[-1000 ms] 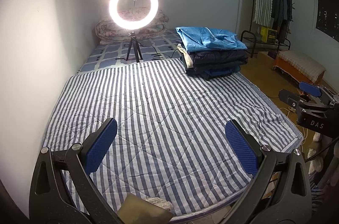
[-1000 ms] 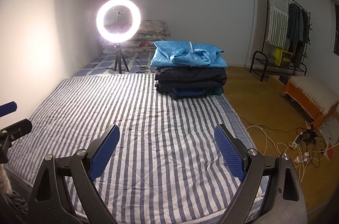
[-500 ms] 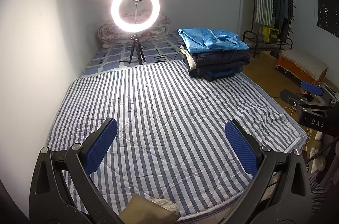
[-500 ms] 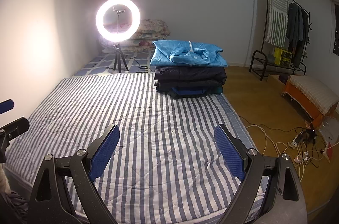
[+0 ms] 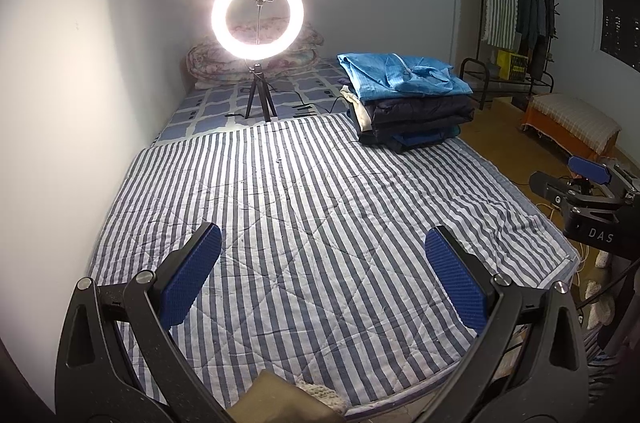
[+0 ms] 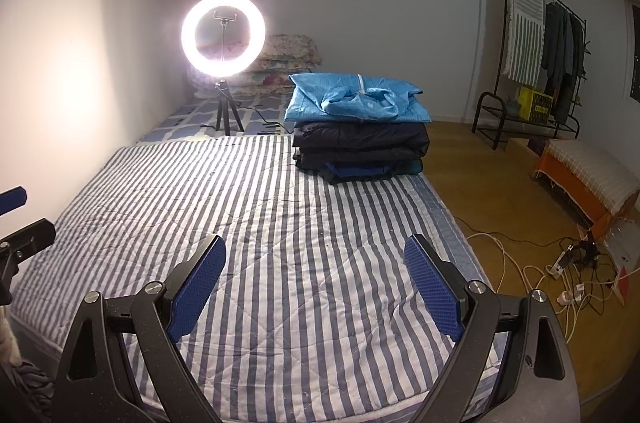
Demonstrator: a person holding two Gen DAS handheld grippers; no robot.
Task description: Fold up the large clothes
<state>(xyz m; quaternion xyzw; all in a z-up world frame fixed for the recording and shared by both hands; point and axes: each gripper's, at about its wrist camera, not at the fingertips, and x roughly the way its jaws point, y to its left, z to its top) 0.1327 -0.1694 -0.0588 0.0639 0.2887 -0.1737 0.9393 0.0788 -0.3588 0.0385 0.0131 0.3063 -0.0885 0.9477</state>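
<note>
The left claw (image 5: 322, 279) and the right claw (image 6: 316, 281) both hover over the near end of the bed's blue-and-white striped quilted cover (image 5: 304, 223), each with its blue-padded fingers (image 5: 191, 279) spread wide and nothing between them — released, touching no cloth. The striped cover under and just ahead of both claws lies flat and bare, which reads as a working surface kept free for spreading out a large garment. The task's clothes are well ahead of the claws, at the far right side of the bed: a neat stack of folded garments (image 6: 360, 139), with a light blue zip-front jacket (image 6: 356, 97) on top and dark navy padded pieces beneath it. Stacked square at the edge like that, they look like finished folds set out of the way, though I cannot tell whether any are yet to be done. Farther ahead and to the left stands a glowing white ring light on a small black tripod (image 5: 258, 19), aimed down the bed, presumably to light the work area. Beyond the right claw's right side, a black metal clothes rack (image 6: 540, 63) holds hanging garments — a likely source for the next piece. In the left claw's view the right claw shows at the right edge, level with it and well apart.
</note>
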